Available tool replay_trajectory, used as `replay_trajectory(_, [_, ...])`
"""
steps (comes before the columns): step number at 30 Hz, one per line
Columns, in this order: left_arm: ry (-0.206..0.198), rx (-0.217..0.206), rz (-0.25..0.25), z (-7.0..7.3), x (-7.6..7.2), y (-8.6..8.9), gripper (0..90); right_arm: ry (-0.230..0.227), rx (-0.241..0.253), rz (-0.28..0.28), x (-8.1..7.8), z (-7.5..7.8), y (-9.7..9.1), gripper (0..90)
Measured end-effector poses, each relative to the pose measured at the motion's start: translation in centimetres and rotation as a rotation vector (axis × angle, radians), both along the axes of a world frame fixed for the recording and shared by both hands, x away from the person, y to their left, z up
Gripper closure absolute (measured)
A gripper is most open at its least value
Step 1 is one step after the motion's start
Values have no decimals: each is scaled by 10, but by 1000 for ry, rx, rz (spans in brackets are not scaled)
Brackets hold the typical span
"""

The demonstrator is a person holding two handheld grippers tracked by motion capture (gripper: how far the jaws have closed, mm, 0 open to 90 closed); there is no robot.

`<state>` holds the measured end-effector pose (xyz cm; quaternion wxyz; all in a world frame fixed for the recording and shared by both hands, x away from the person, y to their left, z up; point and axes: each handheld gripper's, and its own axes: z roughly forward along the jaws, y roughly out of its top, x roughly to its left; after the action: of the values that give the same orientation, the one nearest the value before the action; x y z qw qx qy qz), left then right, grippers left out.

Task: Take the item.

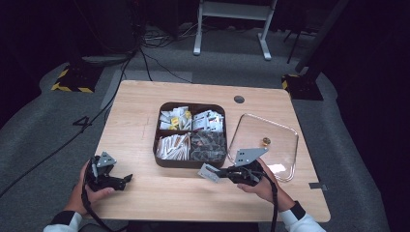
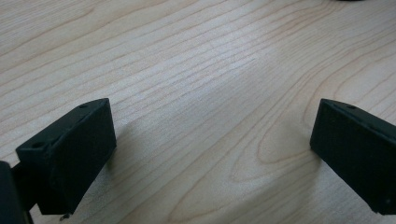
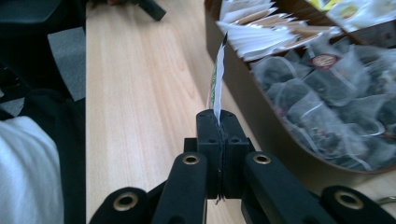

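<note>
In the high view, a light wood tabletop (image 1: 145,111) fills the middle of the frame, with grey floor, cables and a white stand's legs beyond it at the top. At its centre sits a dark brown tray (image 1: 190,135) with four compartments: yellow and white sachets upper left, white sachets upper right, tan and white paper packets lower left, dark mesh tea bags lower right. Just right of the tray a clear lid (image 1: 264,143) lies flat on the tabletop with a small gold knob (image 1: 266,141) on it. A round dark grommet (image 1: 239,99) sits near the far edge. At lower left the left gripper (image 1: 126,179) rests low over bare wood, well apart from the tray. At lower right the right gripper (image 1: 218,173), in the right hand (image 1: 263,182), pinches a flat white packet (image 1: 209,172) just in front of the tray's near wall.

In the left gripper view, the two black jaws stand wide apart at the frame's lower corners with bare wood grain between them.

In the right gripper view, the jaws are clamped together on the packet (image 3: 217,79), seen edge-on, thin and white with green print, rising to mid-frame. The tray's brown wall (image 3: 252,102) runs just right of it; translucent mesh tea bags (image 3: 327,93) lie inside, paper packets (image 3: 261,32) above them. A white sleeve (image 3: 23,172) fills the lower left.
</note>
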<state>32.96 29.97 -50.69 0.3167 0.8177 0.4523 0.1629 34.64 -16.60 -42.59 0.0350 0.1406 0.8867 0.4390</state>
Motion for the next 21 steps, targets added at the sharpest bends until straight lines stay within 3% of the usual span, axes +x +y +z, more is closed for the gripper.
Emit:
replay_trajectory(12, [0,0,0,0,0,0,5,43,-48,55,-7,-16,12,899])
replay_trajectory(21, [0,0,0,0,0,0,5,63,-63,49,-5,-24,15,883])
